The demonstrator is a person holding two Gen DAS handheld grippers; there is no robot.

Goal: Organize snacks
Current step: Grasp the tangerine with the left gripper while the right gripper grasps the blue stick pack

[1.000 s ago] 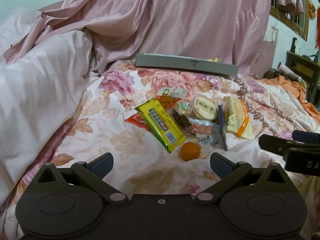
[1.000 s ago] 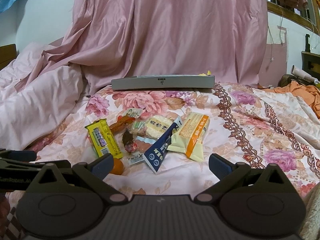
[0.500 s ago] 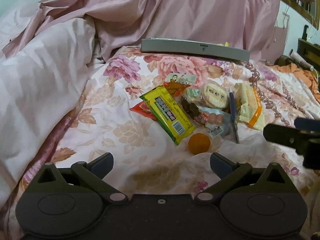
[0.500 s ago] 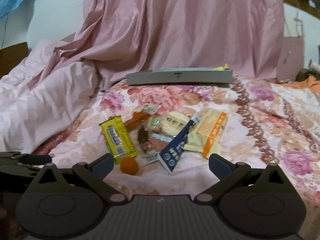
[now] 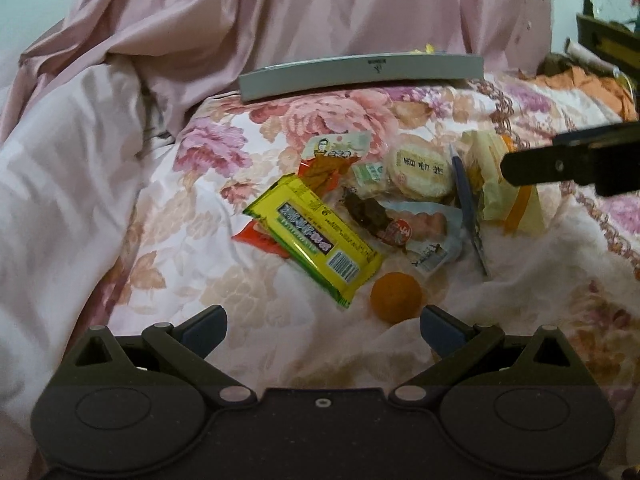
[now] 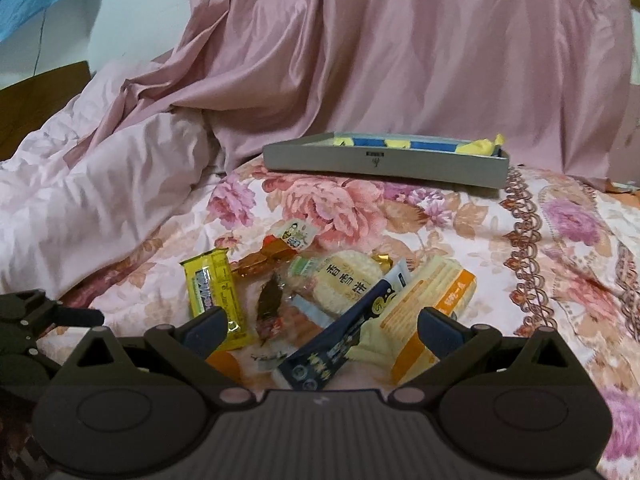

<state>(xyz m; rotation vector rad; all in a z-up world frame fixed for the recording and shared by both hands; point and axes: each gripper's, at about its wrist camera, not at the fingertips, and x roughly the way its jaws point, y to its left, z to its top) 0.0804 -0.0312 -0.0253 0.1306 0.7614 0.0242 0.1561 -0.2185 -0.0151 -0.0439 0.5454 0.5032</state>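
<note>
A heap of wrapped snacks lies on the floral bedspread [image 5: 168,264]: a yellow bar [image 5: 316,236] [image 6: 214,292], a small orange ball [image 5: 395,297], a round rice cracker pack [image 5: 420,170] [image 6: 346,282], a dark blue sachet [image 6: 352,332] and a pale yellow-and-orange pack [image 6: 428,312] [image 5: 496,176]. My left gripper [image 5: 322,330] is open, just short of the orange ball and yellow bar. Over the blue sachet hovers my right gripper [image 6: 320,332], open and holding nothing. A grey tray [image 6: 384,158] [image 5: 360,74] at the back holds yellow and blue packets.
A rumpled white duvet [image 5: 52,184] is piled on the left. A pink curtain [image 6: 400,48] hangs behind the tray. Orange cloth [image 5: 596,88] and dark furniture sit at the far right. Bare bedspread [image 6: 560,240] stretches to the right of the snacks.
Both grippers have moved forward toward the snack heap, which now looks larger. The right gripper rose and now looks down into the tray. Both stayed open.
</note>
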